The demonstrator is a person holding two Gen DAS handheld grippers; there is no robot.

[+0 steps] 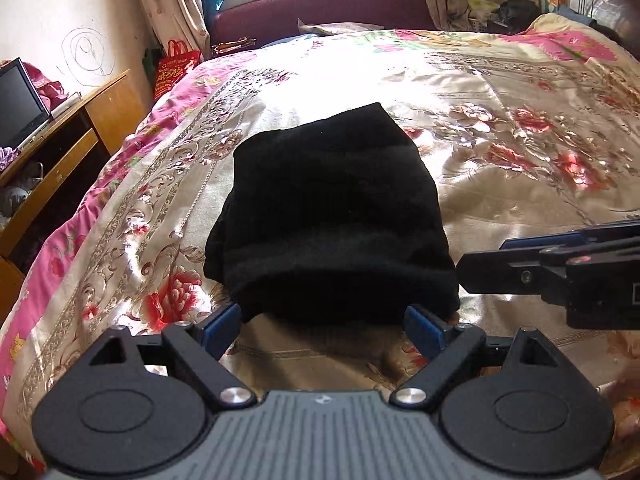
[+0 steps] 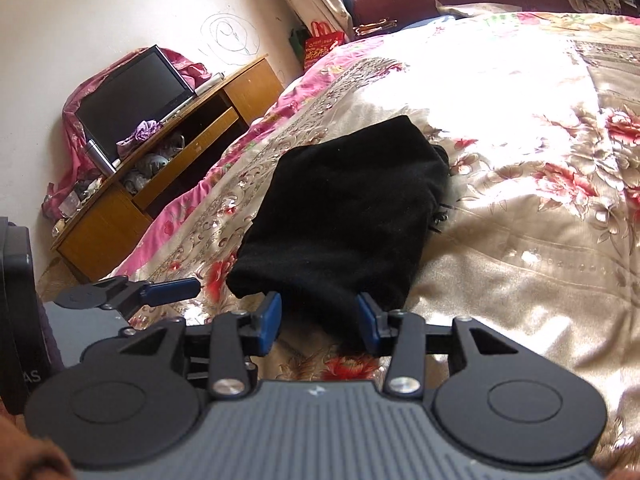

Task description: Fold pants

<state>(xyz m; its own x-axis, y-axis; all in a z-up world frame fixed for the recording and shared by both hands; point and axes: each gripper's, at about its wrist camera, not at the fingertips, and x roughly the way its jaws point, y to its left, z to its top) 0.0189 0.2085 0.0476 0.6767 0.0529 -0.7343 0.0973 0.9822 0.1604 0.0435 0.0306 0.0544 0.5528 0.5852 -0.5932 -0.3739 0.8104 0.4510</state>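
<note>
Through your left wrist camera, the folded black pants (image 1: 332,216) are lying on the floral satin bedspread (image 1: 500,128) straight ahead of your left gripper (image 1: 322,330), long axis running away from you toward the window; the near edge is sitting just beyond the blue pads (image 1: 222,326), which are standing wide apart and pressing on nothing. Your right gripper (image 1: 492,270) is showing at the right, just beside the pants' near right corner. Through your right wrist camera, the pants (image 2: 344,216) are lying ahead and slightly left of the right gripper (image 2: 318,322), whose jaws are parted and gripping nothing, with the near hem appearing between them. The bundle is looking compact and rectangular, several layers thick, with a loose cord poking out on its right side; both hands seem about equally near.
</note>
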